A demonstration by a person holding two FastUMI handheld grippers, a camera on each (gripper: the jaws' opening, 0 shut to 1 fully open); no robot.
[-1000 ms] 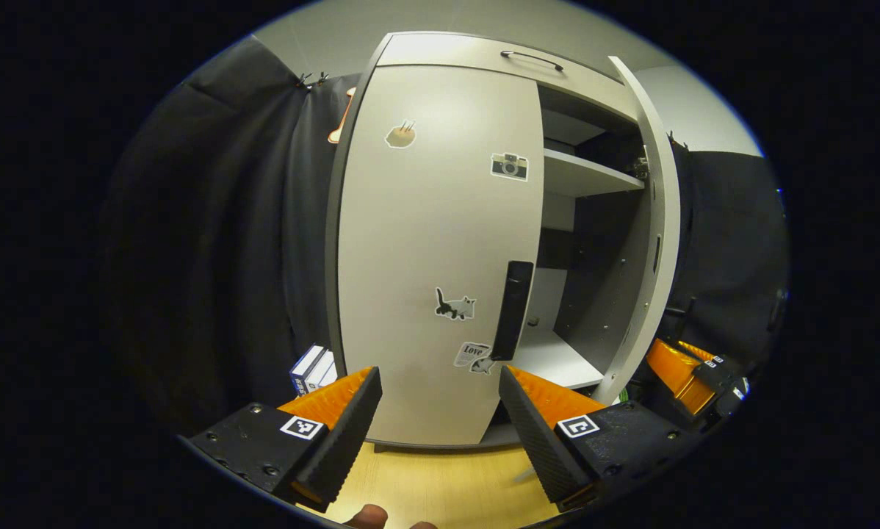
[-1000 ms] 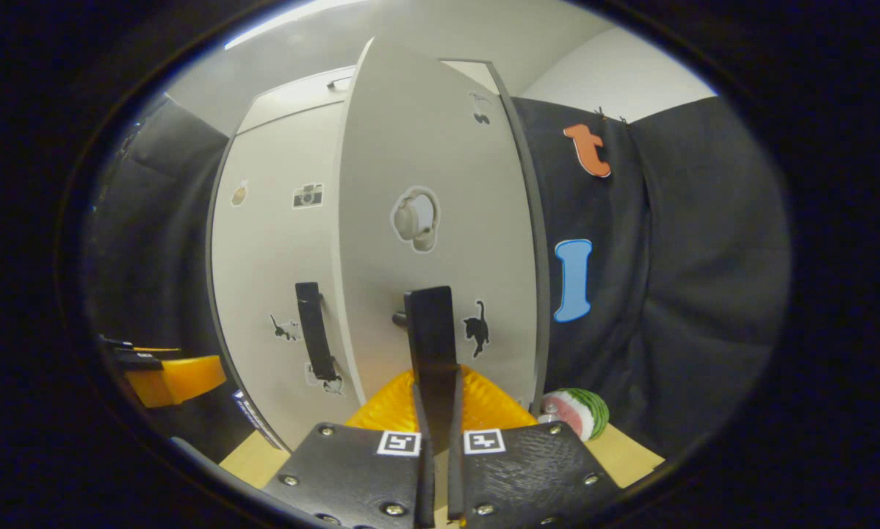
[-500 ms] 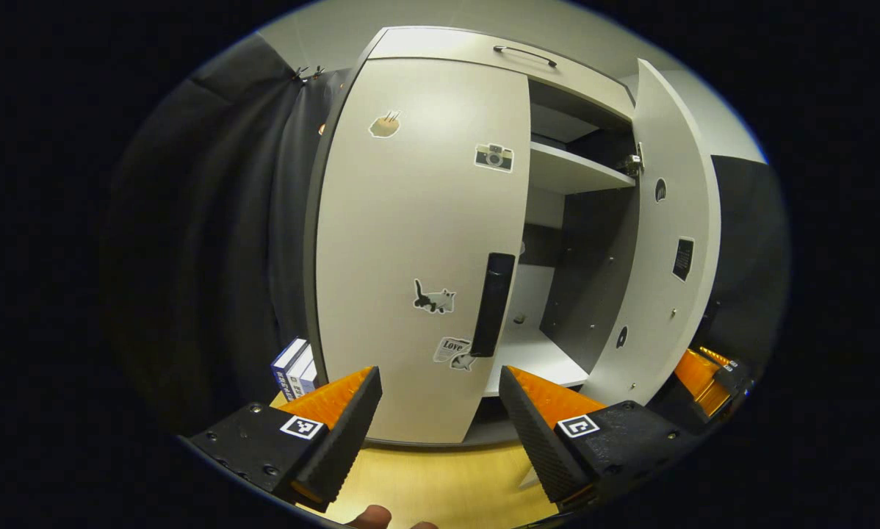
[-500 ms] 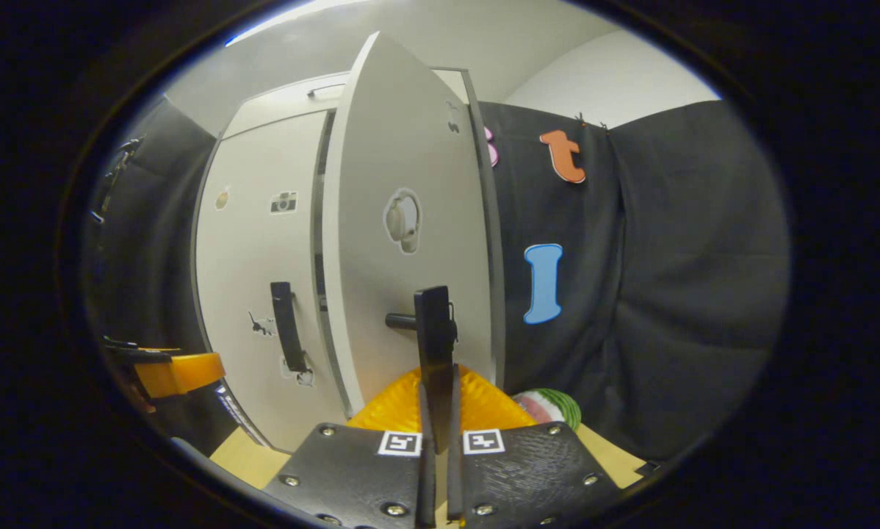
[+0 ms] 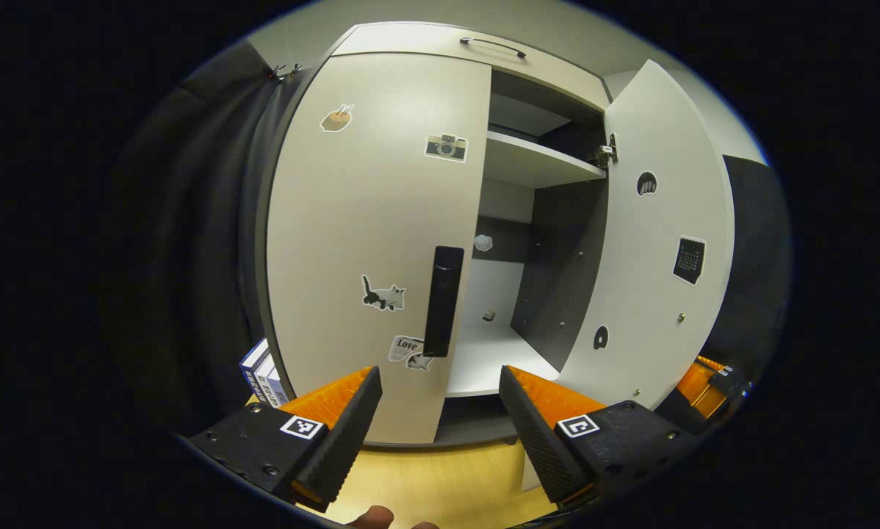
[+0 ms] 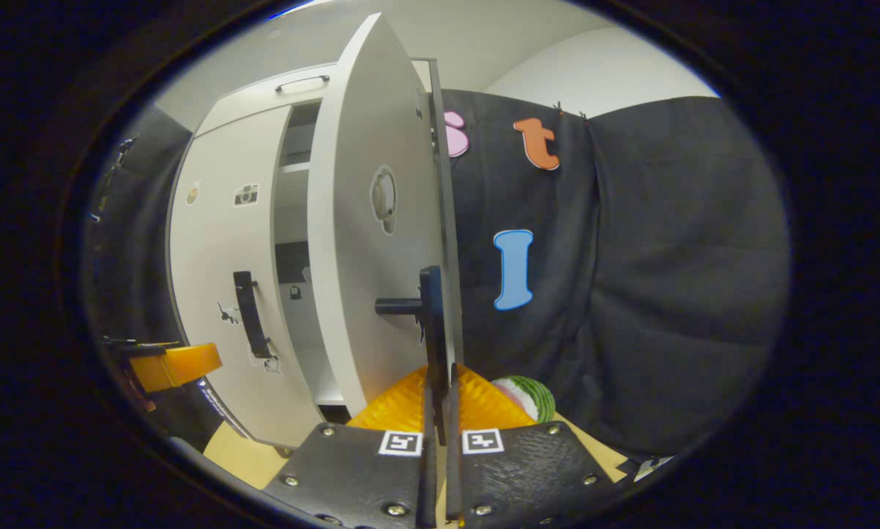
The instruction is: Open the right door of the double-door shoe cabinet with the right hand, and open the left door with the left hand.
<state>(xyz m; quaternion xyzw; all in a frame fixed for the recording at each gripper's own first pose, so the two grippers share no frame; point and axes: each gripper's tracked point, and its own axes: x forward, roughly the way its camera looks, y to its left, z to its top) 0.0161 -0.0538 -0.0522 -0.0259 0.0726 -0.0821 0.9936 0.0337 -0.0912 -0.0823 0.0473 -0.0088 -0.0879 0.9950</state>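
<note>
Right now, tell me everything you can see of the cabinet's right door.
The right door is a flat, pale grey panel, laminate by the look of it, swung wide open on a metal hinge at its top inner corner. Its inside face carries small dark stickers; its outer face shows a round sticker. Its black bar handle stands off on a short post, and the right tongs are shut on it.

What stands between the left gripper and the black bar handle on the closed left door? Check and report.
Nothing visible does. The left gripper is open and hangs short of the black bar handle on the closed pale grey left door, with only open air between. The swung-out right door stands off to the side, clear of that path.
</note>
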